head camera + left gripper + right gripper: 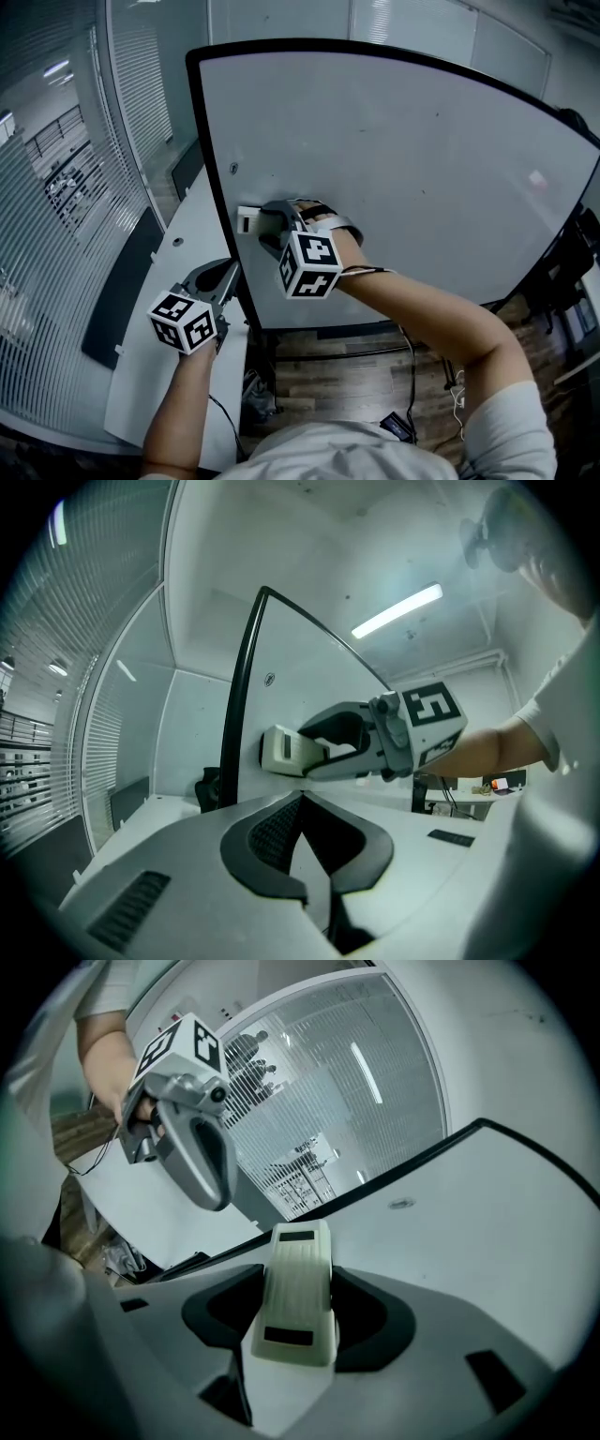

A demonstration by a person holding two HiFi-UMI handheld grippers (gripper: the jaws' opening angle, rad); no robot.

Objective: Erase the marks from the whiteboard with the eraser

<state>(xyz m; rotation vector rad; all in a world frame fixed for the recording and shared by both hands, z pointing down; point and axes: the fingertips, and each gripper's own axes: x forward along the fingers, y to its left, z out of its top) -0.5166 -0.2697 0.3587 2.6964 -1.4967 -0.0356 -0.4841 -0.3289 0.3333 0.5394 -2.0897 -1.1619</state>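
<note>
Between the jaws of the right gripper (265, 228) sits the eraser (298, 1290), pinched by its sides and touching the whiteboard (394, 169) close to its left edge. Below and left of it, the left gripper (302, 803) hangs clear of the board, jaws together on nothing.

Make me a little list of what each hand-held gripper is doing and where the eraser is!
right hand-held gripper: shut on the eraser
eraser place: near the whiteboard left edge, seemingly against it
left hand-held gripper: jaws together, empty, lower down, off the board
marks: too faint to tell
</note>
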